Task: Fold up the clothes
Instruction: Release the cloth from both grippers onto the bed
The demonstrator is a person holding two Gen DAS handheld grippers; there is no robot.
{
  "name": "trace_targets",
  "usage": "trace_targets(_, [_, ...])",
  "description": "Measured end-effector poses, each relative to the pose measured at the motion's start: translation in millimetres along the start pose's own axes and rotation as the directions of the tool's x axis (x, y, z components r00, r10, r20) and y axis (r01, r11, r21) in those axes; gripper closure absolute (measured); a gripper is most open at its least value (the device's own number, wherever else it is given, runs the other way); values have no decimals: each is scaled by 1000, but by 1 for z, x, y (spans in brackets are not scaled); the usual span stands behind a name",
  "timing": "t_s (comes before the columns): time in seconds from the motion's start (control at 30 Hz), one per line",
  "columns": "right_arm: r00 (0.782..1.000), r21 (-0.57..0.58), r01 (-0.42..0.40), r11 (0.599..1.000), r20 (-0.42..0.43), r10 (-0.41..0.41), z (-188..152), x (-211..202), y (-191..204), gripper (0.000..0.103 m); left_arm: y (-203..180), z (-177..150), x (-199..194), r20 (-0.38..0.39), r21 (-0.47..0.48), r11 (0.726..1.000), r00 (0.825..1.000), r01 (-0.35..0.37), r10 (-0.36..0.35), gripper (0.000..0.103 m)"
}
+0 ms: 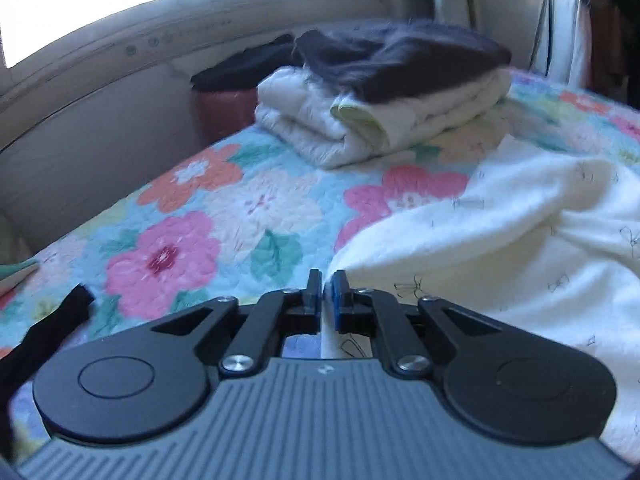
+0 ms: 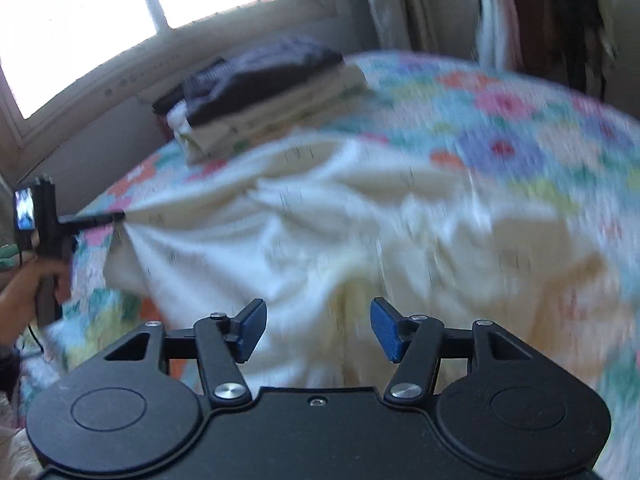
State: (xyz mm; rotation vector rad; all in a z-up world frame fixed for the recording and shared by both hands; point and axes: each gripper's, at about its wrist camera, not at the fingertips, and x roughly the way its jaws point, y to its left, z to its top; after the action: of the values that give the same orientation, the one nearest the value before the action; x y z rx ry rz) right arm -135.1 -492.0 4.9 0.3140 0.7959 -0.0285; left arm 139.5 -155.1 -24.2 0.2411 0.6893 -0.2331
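A cream-white garment (image 1: 520, 232) with small dark printed marks lies crumpled on the floral quilt (image 1: 200, 220). My left gripper (image 1: 327, 276) is shut on one edge of it, and a strip of the fabric shows between the blue pads. In the right wrist view the left gripper (image 2: 116, 216) pulls that corner of the garment (image 2: 320, 220) taut to the left. My right gripper (image 2: 318, 312) hovers open over the garment's near part, with nothing pinched between its pads (image 2: 252, 328). This view is motion-blurred.
A stack of folded clothes (image 1: 380, 92), white quilted below and dark on top, sits at the bed's far side under the window, also in the right wrist view (image 2: 260, 96). A hand (image 2: 24, 280) holds the left gripper's handle. Hanging clothes (image 2: 560, 20) are at the back right.
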Motion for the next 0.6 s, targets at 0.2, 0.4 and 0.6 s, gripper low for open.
trace_targets(0.2, [996, -8, -48, 999, -72, 47, -40, 16, 0, 40, -31, -27, -46, -37, 102, 984, 989, 144, -141, 49])
trace_targets(0.4, [994, 7, 86, 996, -68, -86, -65, 44, -5, 38, -25, -61, -55, -89, 114, 983, 987, 146, -136, 41])
trace_targets(0.6, [996, 218, -60, 974, -57, 74, -67, 61, -24, 38, -1, -72, -42, -138, 63, 978, 972, 200, -190, 39])
